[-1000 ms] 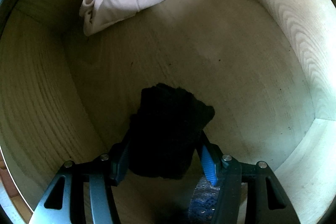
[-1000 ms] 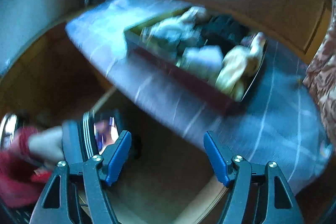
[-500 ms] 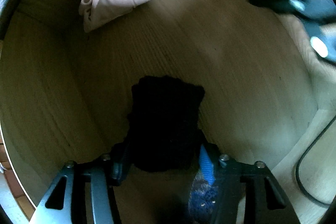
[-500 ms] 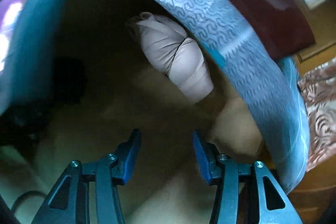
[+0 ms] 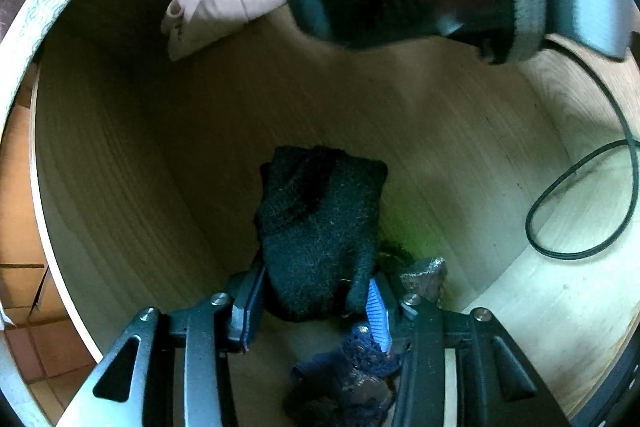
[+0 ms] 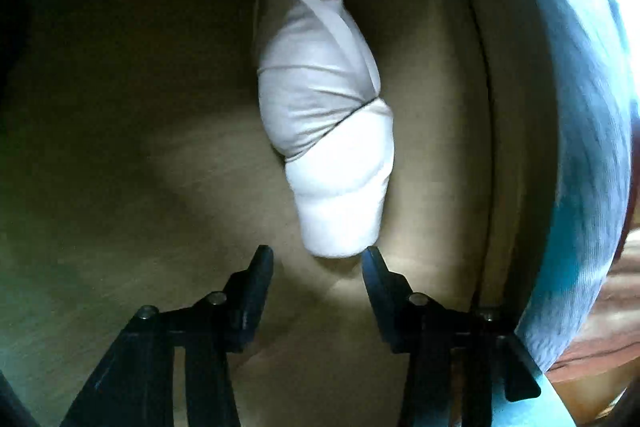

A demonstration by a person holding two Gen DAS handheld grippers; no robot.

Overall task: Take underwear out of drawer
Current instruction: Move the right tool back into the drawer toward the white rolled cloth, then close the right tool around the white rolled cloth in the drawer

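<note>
Counts, both views: 1 wooden drawer [image 5: 120, 187]. Rolled underwear: 1 black roll [image 5: 320, 227], 1 white roll [image 6: 324, 123], so 2 clear rolls. Approx 1 more dark blue lacy piece [image 5: 360, 367] low by the left fingers, plus 1 greyish scrap [image 5: 424, 275] next to it, can't tell what it is. 1 black cable [image 5: 580, 211] looping at the right. Grippers: 2, i.e. left gripper [image 5: 316, 303] and right gripper [image 6: 316, 263], w/ 2 fingers each.

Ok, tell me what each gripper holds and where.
Left gripper clamps the black bundle by its near end, closing. Right gripper, closing, holds nothing; white roll lies ahead.
</note>
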